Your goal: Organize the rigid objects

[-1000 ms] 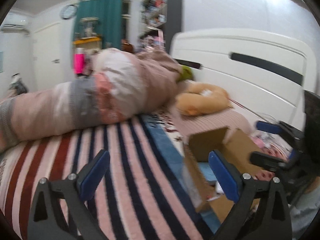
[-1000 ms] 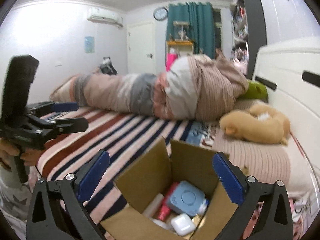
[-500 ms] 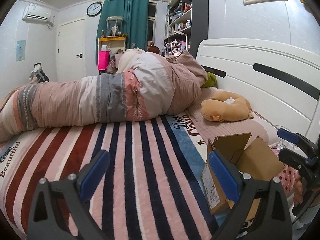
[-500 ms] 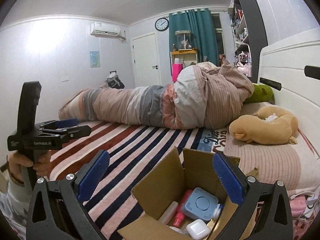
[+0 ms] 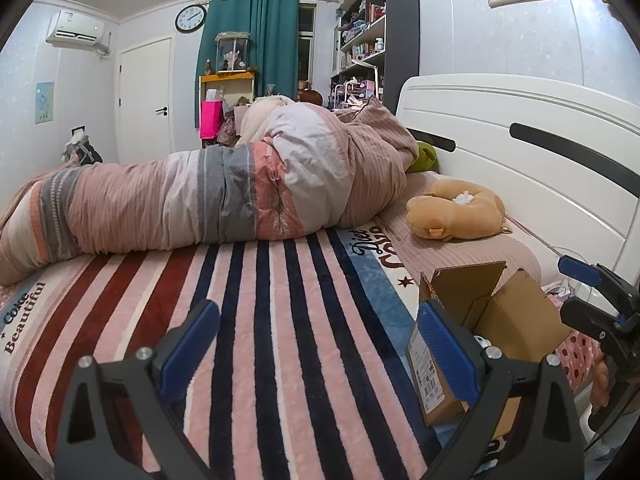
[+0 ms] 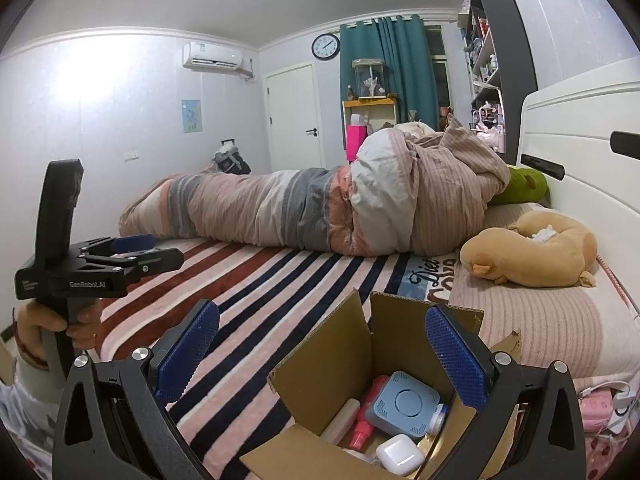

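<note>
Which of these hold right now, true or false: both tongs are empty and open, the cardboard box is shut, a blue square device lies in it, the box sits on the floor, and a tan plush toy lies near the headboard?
1. Both tongs are open and hold nothing. True: left tongs and right tongs stand spread apart with nothing between them.
2. The brown cardboard box is shut. False: its flaps stand open.
3. A light blue square device lies in the box. True.
4. The box sits on the floor. False: it rests on the striped bed blanket.
5. A tan plush toy lies near the white headboard. True.
</note>
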### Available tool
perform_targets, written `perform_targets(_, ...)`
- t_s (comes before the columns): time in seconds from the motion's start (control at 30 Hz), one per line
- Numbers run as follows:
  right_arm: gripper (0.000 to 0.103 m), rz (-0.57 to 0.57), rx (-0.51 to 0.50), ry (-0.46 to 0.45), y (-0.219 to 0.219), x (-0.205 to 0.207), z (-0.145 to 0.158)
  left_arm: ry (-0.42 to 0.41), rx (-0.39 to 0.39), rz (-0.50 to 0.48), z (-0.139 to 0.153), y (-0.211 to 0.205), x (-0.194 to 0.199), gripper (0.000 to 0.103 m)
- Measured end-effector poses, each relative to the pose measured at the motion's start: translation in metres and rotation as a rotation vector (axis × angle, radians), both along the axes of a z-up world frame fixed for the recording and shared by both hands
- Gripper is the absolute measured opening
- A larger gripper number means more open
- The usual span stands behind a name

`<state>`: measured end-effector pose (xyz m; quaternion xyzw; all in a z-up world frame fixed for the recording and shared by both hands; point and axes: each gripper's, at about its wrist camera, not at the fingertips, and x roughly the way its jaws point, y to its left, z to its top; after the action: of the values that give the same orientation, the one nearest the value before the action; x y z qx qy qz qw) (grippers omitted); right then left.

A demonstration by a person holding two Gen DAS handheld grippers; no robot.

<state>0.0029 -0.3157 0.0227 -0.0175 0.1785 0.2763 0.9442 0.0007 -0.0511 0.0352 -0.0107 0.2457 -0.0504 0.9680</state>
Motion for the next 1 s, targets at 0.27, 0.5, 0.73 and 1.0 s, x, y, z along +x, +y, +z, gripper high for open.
perform_targets(0.27,0.103,0.007,-0.002,0.002,0.0011,-0.0015,-0.0017,0.005,0.002,0.008,-0.0013,0.0011,-0.0014,0.099)
perform_targets(0.5,0.103,0.020,-0.009,0.003,0.0035,0.0003,-0.0032,0.007,0.003,0.016,-0.0022,0.0051,-0.0037,0.099)
perform_targets(0.73,0.103,0.023,-0.012,0.004,0.0068,0.0011,-0.0040,0.013,0.000,0.018,-0.0034,0.0077,-0.0029,0.099)
perform_targets(1.0,0.103,0.025,-0.011,0.004,0.0056,0.0026,-0.0037,0.015,-0.002,0.018,-0.0042,0.0081,-0.0034,0.099)
